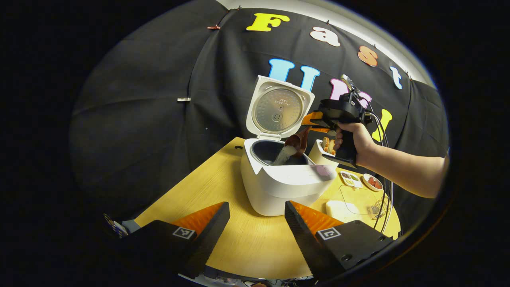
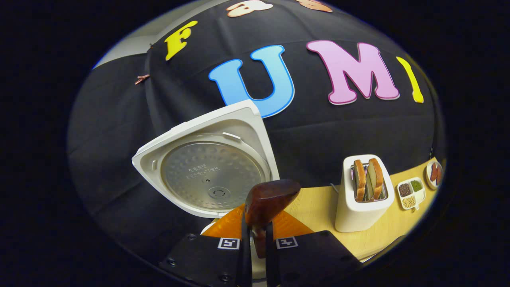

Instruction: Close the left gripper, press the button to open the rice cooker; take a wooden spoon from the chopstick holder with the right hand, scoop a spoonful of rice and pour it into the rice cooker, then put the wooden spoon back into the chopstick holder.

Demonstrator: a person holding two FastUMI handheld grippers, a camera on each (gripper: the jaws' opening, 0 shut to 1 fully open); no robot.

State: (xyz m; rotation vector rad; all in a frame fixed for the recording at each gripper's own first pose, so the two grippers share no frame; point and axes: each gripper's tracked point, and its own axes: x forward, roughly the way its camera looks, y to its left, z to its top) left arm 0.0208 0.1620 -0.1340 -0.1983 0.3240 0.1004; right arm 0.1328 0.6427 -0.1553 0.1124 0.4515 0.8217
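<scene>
A white rice cooker (image 1: 279, 183) stands on the wooden table with its lid (image 1: 279, 108) raised upright. Above its dark pot, a dark wooden spoon (image 1: 297, 141) is tipped down and white rice (image 1: 285, 154) pours from it into the pot. A hand holds my right gripper (image 1: 312, 121) over the cooker. In the right gripper view my right gripper (image 2: 255, 239) is shut on the spoon (image 2: 269, 199), whose bowl faces away, with the lid (image 2: 211, 175) just behind. My left gripper (image 1: 257, 223) hangs open in front of the cooker, holding nothing.
A white toaster (image 2: 360, 199) with two bread slices stands right of the cooker. Beyond it lie a divided dish (image 2: 411, 193) of grains and a small plate (image 2: 434, 173). A clear container (image 1: 358, 199) and cables sit near the table's right edge (image 1: 394, 223).
</scene>
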